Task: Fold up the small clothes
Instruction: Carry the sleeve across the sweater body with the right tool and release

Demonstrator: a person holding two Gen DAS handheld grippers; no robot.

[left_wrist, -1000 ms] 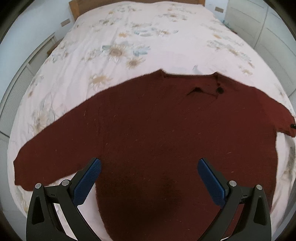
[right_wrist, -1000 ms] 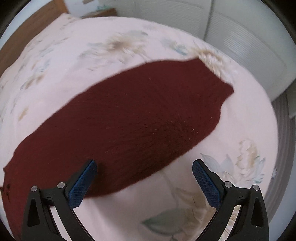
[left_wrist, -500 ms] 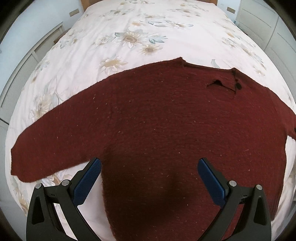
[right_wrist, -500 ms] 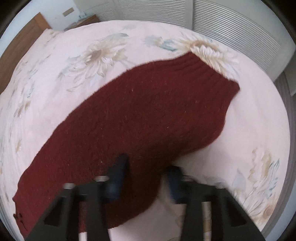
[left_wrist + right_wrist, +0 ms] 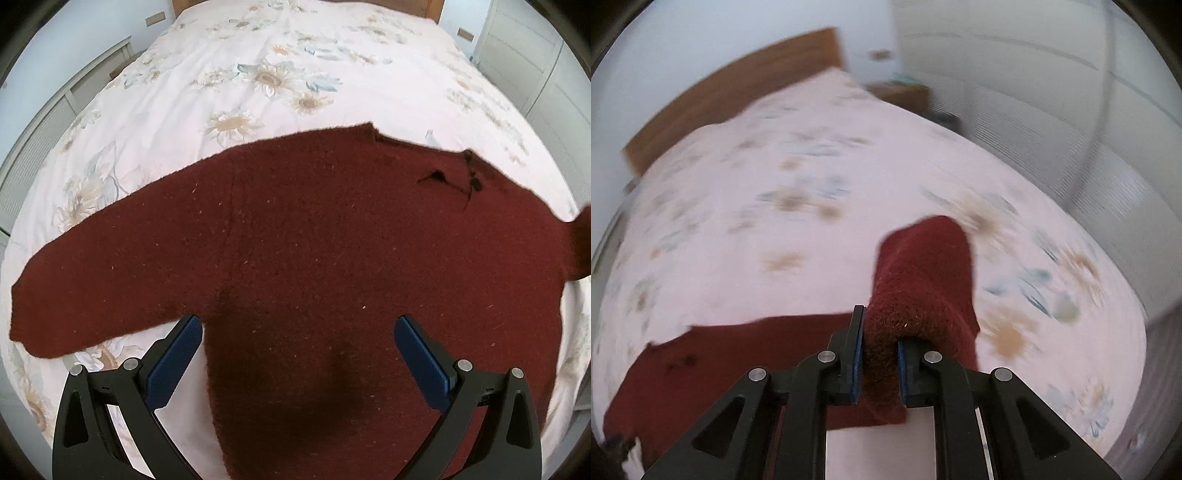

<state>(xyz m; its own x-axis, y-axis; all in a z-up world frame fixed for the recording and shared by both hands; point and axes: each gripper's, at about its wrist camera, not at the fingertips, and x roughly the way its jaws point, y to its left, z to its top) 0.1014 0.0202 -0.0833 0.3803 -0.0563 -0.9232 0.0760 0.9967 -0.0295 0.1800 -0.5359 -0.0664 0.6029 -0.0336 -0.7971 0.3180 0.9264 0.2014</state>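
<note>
The dark red sweater point(image 5: 332, 258) lies flat on the bed point(image 5: 295, 74), with its sleeve point(image 5: 923, 280) pinched and lifted in the right gripper point(image 5: 881, 365). The left gripper point(image 5: 297, 358) hovers over the body, fingers wide and empty. Best to carry the sleeve straight across the chest and lay it flat without dragging the body askew.
</note>
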